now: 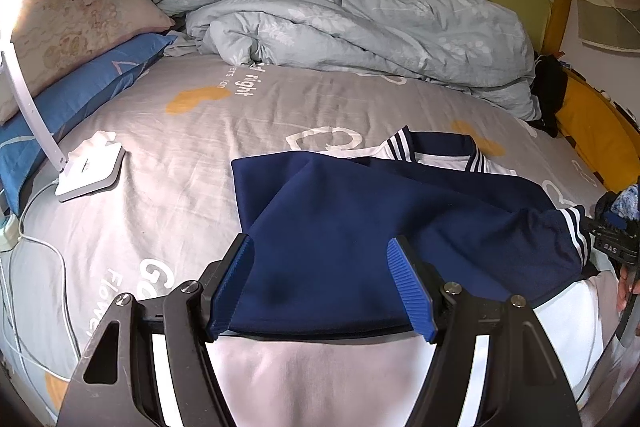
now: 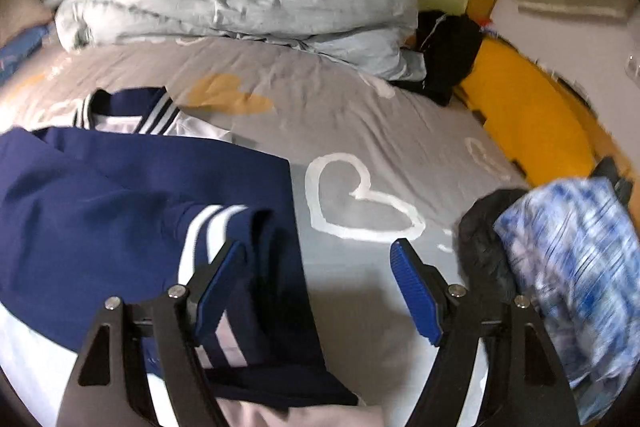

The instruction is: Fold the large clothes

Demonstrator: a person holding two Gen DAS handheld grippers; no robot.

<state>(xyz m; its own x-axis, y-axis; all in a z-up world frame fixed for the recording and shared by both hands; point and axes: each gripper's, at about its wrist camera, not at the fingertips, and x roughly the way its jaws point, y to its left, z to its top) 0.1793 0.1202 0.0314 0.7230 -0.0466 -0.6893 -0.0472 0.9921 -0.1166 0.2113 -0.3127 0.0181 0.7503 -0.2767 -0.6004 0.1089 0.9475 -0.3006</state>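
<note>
A navy and white jacket (image 1: 360, 211) with white-striped cuffs and collar lies on the grey bed sheet (image 1: 180, 131), its navy parts folded over the white body. My left gripper (image 1: 322, 247) is open, its blue pads on either side of the navy fabric's near edge, above it. In the right wrist view the jacket (image 2: 100, 195) lies at the left. My right gripper (image 2: 320, 251) is open over the jacket's right edge, beside a striped cuff (image 2: 208, 239), with bare sheet (image 2: 360, 131) between the pads. The right gripper also shows at the right edge of the left wrist view (image 1: 616, 247).
A crumpled pale blue duvet (image 1: 360, 23) lies across the far side of the bed. Pillows (image 1: 80, 39) and a white lamp base (image 1: 90, 167) with cables sit at the left. A blue-white garment (image 2: 568, 259) and dark clothing (image 2: 448, 59) lie at the right, by a yellow edge (image 2: 528, 115).
</note>
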